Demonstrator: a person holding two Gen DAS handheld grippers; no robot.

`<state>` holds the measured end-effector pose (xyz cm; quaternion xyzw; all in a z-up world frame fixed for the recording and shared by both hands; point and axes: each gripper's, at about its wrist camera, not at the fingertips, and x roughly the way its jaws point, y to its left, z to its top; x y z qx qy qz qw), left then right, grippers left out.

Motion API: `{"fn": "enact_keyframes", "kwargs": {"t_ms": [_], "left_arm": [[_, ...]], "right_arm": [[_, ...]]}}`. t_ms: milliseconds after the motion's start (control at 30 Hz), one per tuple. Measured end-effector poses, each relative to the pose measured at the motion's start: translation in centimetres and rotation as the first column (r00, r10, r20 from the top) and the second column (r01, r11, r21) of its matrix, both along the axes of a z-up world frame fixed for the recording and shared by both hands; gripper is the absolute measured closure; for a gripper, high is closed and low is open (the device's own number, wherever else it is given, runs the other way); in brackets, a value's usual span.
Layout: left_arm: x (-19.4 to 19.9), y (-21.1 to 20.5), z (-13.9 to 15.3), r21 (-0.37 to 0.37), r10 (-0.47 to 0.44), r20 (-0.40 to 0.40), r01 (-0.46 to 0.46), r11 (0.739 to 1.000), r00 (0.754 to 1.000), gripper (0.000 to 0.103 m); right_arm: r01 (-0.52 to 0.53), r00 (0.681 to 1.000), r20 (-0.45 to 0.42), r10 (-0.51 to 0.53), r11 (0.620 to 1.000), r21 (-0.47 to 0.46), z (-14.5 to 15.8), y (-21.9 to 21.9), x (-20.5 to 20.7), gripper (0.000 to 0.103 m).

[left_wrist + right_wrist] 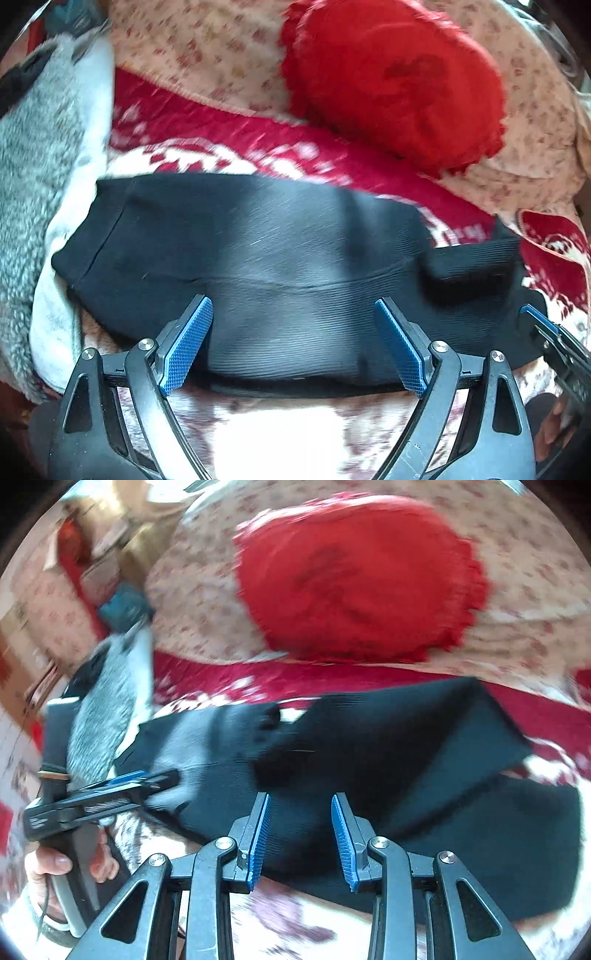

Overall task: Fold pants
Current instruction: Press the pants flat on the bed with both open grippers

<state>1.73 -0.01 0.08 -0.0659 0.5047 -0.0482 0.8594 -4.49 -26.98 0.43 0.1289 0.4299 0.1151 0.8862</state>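
- The black ribbed pants (280,266) lie spread across a red-and-white patterned blanket (229,147) on a bed, running lengthwise from the bed's left side to its right, close to the near edge.
- At the right end a part of the pants is turned back over the rest in a dark slanted flap (417,731).
- The left gripper (293,347) hovers over the near edge of the pants with its blue-padded fingers (188,343) spread wide; nothing is between them.
- The right gripper (301,834) hangs over the near edge farther right, fingers parted by a moderate gap, with only cloth showing beneath and nothing pinched.
- In the right wrist view the left gripper appears from the side at the pants' left end, with the person's hand (62,864) around its handle.
- A round red cushion (395,85) with a frilled rim rests on a floral sheet (207,48) toward the far edge of the bed, apart from the pants.
- A grey fleecy blanket (33,177) lies along the bed's left edge, touching the pants' left end.
- Both views are blurred.
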Motion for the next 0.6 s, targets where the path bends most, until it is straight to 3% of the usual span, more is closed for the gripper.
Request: {"fn": "enact_keyframes", "kwargs": {"t_ms": [133, 300, 500, 533, 567, 600], "left_arm": [[0.6, -3.1, 0.0, 0.000, -0.066, 0.000, 0.066, 0.998, 0.998, 0.013], [1.4, -5.1, -1.3, -0.002, -0.110, -0.044, 0.110, 0.994, 0.993, 0.013], [1.6, -5.7, -2.3, 0.019, -0.128, -0.069, 0.130, 0.991, 0.989, 0.013], [1.6, -5.7, -2.3, 0.021, -0.129, -0.068, 0.131, 0.991, 0.989, 0.013], [1.5, -5.7, -2.2, 0.020, -0.132, -0.069, 0.134, 0.991, 0.989, 0.013], [1.5, -5.7, -2.2, 0.017, -0.135, -0.071, 0.136, 0.991, 0.988, 0.013]], "right_arm": [[0.141, 0.989, -0.044, -0.140, 0.990, 0.014, -0.7, -5.2, -0.8, 0.068], [0.287, 0.952, -0.132, -0.275, 0.955, 0.076, -3.3, -10.3, 1.3, 0.067], [0.339, 0.939, -0.136, -0.316, 0.919, 0.203, -4.7, -13.1, 4.1, 0.066], [0.342, 0.938, -0.137, -0.319, 0.918, 0.199, -4.9, -13.1, 4.6, 0.085], [0.358, 0.931, -0.143, -0.336, 0.916, 0.179, -5.2, -13.1, 4.9, 0.096], [0.364, 0.930, -0.133, -0.344, 0.914, 0.182, -5.1, -13.0, 4.9, 0.098]]}}
